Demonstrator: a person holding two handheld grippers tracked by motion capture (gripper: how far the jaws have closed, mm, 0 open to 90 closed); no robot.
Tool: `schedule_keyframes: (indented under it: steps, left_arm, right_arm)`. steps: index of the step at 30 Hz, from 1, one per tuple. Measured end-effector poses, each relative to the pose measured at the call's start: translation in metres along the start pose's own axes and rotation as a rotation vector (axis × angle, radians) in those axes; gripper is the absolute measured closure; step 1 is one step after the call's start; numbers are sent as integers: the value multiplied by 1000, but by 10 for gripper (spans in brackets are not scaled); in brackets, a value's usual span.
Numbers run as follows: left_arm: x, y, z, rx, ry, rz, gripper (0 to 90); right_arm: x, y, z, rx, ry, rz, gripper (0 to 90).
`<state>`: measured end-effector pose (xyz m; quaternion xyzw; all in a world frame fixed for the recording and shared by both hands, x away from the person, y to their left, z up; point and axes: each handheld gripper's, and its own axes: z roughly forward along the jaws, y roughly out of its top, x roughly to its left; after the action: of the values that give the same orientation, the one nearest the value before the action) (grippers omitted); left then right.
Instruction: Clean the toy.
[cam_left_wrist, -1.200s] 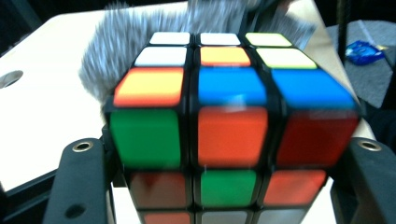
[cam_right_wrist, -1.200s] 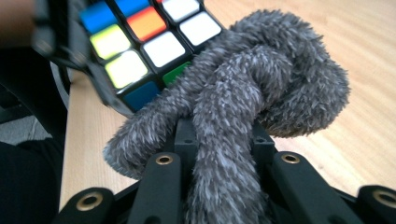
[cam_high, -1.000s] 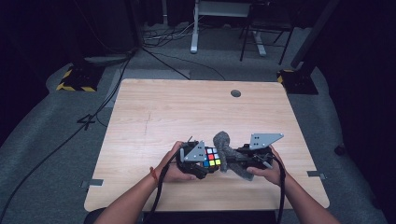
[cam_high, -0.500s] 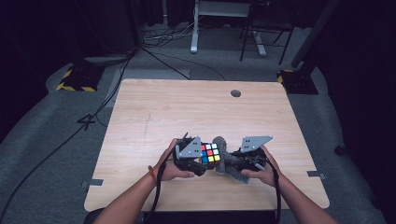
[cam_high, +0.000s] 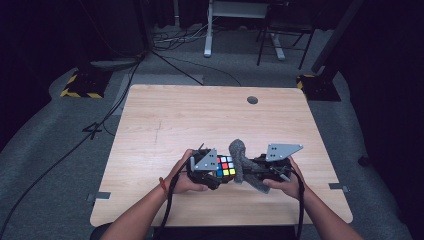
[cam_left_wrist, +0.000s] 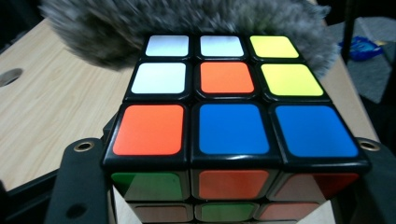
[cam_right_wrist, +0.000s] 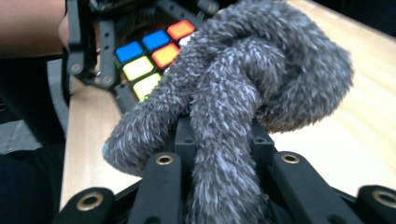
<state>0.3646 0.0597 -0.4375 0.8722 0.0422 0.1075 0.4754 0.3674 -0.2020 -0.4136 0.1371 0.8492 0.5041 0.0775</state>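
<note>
Left tool (cam_high: 216, 172) pinched a puzzle cube (cam_high: 226, 166), jaws pressed against its sides; in the left gripper view the cube (cam_left_wrist: 224, 116) sat between the two black jaws, top face showing white, orange, yellow and blue tiles. Right tool (cam_high: 252, 172) was clamped on a grey fuzzy cloth (cam_high: 242, 162), jaws pressed together on it; in the right gripper view the cloth (cam_right_wrist: 243, 102) rose twisted from between the jaws, looped over itself. Cloth touched the cube's right side in the high view, and lay along the cube's far edge in the left gripper view (cam_left_wrist: 187, 18). Cube also seen in the right gripper view (cam_right_wrist: 149, 51), behind the cloth, at upper left.

Both things were at the near middle of the wooden surface (cam_high: 175, 120), between the two hands. Left hand (cam_high: 185, 177) gripped the left tool, right hand (cam_high: 282, 180) the right one, forearms coming in from the near edge. Grey three-cornered plates sat on top of each tool. A round hole (cam_high: 252, 100) lay in the surface toward the far right. Cube held just above the surface or on it, could not tell which.
</note>
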Motion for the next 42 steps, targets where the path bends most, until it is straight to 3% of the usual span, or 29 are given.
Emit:
schedule_keyframes:
  steps: [4, 9, 12, 19, 25, 30, 35, 42]
  left_arm:
    - [-4, 2, 1, -7, -17, 2, 335]
    - [-4, 6, -4, -43, -19, 1, 335]
    - [-3, 8, -8, -60, -7, 3, 336]
    - [3, 6, -15, -79, 19, -19, 336]
    - [10, 1, -18, -81, 20, -56, 335]
    - [8, 0, -12, -59, 2, -51, 336]
    - [2, 2, -5, -22, -4, -19, 334]
    - [3, 0, -1, -18, -22, -45, 319]
  right_arm:
    - [-1, 0, 3, 15, -28, -4, 733]
    - [-5, -6, 14, 81, -33, 13, 733]
    - [-6, -13, 22, 126, -12, 26, 733]
    - [-3, -15, 26, 137, 27, 34, 733]
    - [3, -11, 20, 98, 51, 9, 733]
    - [4, -2, 8, 33, 32, -4, 732]
    - [2, 1, 3, -3, 3, 2, 731]
    - [2, 0, 4, -21, 13, -3, 731]
